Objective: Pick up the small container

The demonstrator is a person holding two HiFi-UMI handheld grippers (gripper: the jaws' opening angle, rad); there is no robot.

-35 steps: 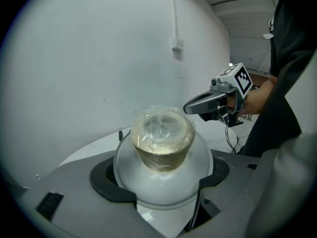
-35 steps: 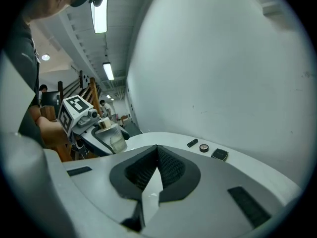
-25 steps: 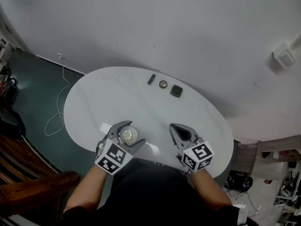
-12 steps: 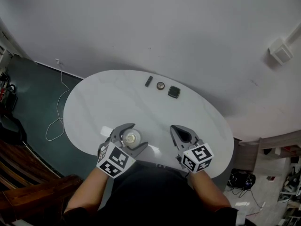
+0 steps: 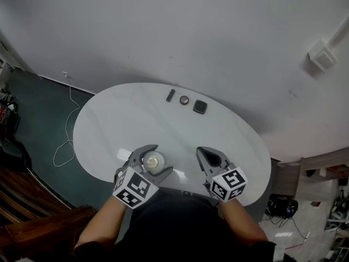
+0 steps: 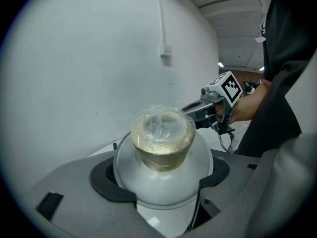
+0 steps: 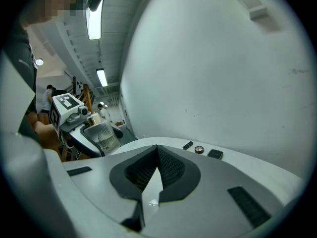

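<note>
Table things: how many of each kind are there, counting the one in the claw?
Small container, in the left claw: 1
Dark stick: 1
Round case: 1
Square dark case: 1
Total: 4

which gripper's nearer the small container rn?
Left. The left gripper has its jaws closed on the small container. The right gripper sits shut and empty off to the container's right, clear of it.
</note>
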